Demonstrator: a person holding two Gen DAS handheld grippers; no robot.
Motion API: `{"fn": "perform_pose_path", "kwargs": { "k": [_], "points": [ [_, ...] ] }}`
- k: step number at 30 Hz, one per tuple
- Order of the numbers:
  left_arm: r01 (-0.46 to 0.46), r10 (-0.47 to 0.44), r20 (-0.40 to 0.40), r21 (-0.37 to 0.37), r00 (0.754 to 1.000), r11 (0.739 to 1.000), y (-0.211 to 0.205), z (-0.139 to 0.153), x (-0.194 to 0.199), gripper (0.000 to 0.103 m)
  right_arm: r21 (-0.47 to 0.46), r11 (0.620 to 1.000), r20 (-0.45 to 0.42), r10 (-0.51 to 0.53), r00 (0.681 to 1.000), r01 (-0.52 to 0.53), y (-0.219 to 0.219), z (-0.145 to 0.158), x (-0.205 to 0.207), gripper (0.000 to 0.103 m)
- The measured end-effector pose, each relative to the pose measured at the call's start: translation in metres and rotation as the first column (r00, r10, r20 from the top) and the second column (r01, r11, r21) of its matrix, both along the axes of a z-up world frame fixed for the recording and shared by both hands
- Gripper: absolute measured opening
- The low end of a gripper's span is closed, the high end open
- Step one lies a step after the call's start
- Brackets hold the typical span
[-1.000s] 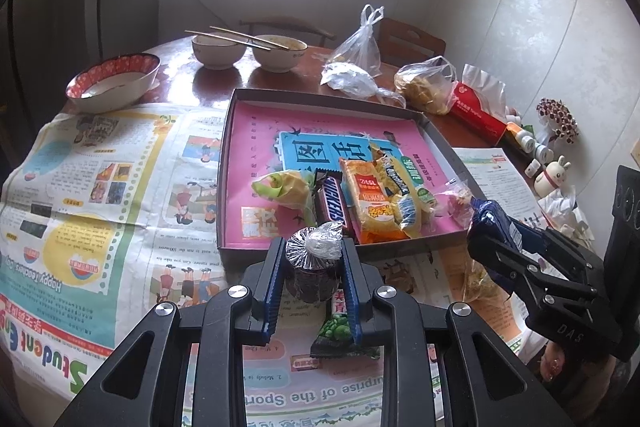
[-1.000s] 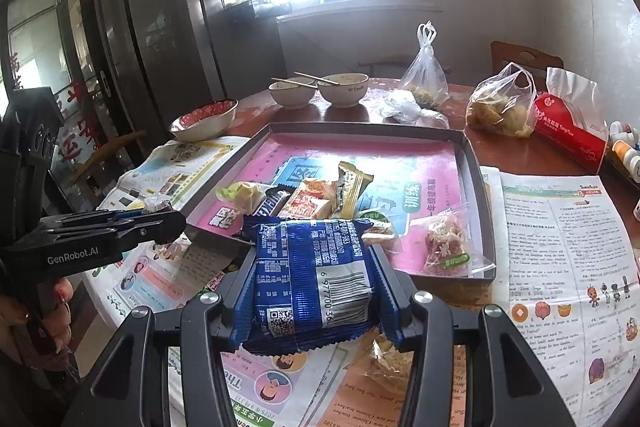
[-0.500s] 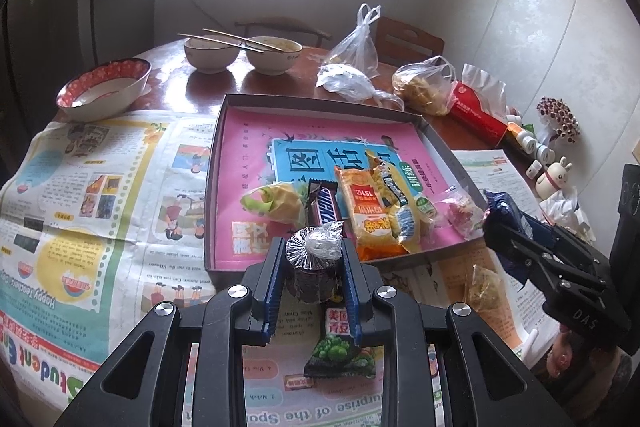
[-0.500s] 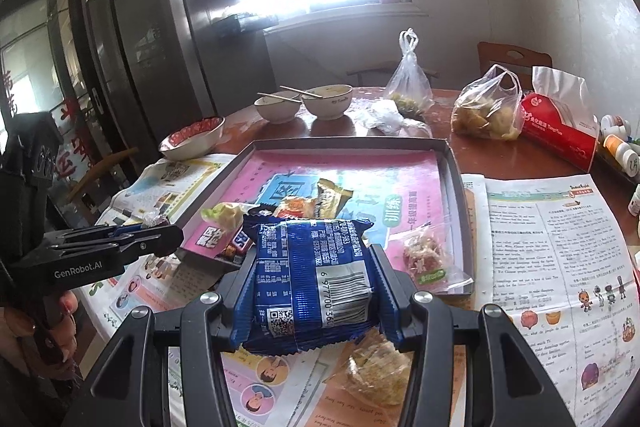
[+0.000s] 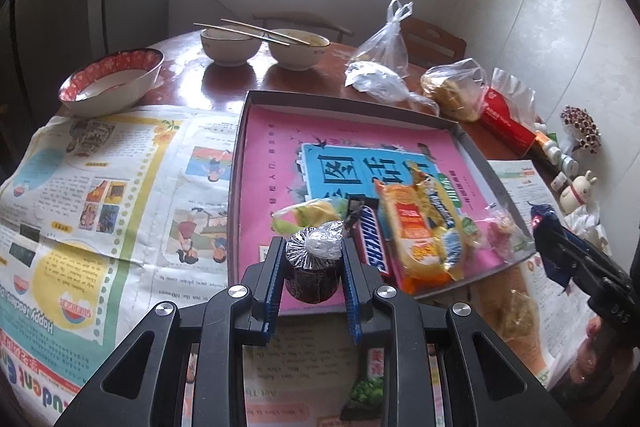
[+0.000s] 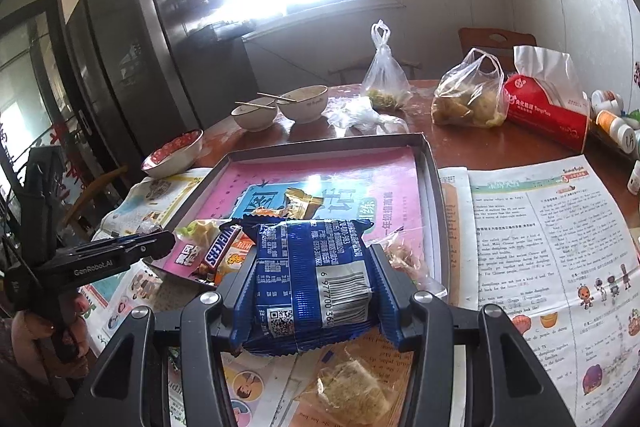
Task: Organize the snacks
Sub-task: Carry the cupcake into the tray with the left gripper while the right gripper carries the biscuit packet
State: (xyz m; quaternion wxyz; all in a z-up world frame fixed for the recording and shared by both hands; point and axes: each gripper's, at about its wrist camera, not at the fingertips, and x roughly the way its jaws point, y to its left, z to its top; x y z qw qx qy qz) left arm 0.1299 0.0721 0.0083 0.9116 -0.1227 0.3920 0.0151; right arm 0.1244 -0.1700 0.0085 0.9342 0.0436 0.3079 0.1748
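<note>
Foil-topped dark snack cup (image 5: 314, 267) sits clamped between the left gripper (image 5: 313, 281) pads, jaws nearly together around it, hanging just short of the near wall of the grey tray (image 5: 472, 143). Blue biscuit pack (image 6: 310, 279) is clamped in the right gripper (image 6: 310, 291), jaws roughly half apart, pads pressing its two sides.

Change over the last second: both grippers have drifted toward the tray; in the left view the tray's near edge has gone from ahead of the fingers to right under the cup. Grip on both items unchanged. Reading: carry phase is nearly done, drop into the tray is the likely next step for both.

Already in the tray: Snickers bar (image 5: 370, 241), orange packet (image 5: 416, 239), yellow-green wrapped sweet (image 5: 308, 213), clear bag of pink bits (image 5: 504, 231). Not yet in: green pea packet (image 5: 366, 393) and a clear-wrapped cake (image 6: 348, 387) on the newspaper (image 5: 100, 195).
</note>
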Motion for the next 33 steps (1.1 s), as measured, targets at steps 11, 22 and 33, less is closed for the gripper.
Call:
{"fn": "perform_pose_path", "kwargs": {
  "k": [11,22,33],
  "points": [
    [0.022,-0.022,-0.045,-0.011,0.999,1.000,0.000,-0.013,0.021,0.027,-0.004,0.999,-0.011,-0.032,0.999,0.032,0.000,0.004,0.015,0.051],
    [0.050,-0.051,-0.073,-0.023,0.996,0.998,0.000,-0.019,0.032,0.027,-0.025,0.998,-0.062,-0.062,0.996,0.060,0.007,-0.001,0.036,0.051],
    [0.066,-0.069,-0.108,-0.036,0.992,0.997,0.003,-0.025,0.039,0.027,-0.046,0.998,-0.104,-0.053,0.993,0.048,0.021,-0.004,0.052,0.051]
  ]
}}
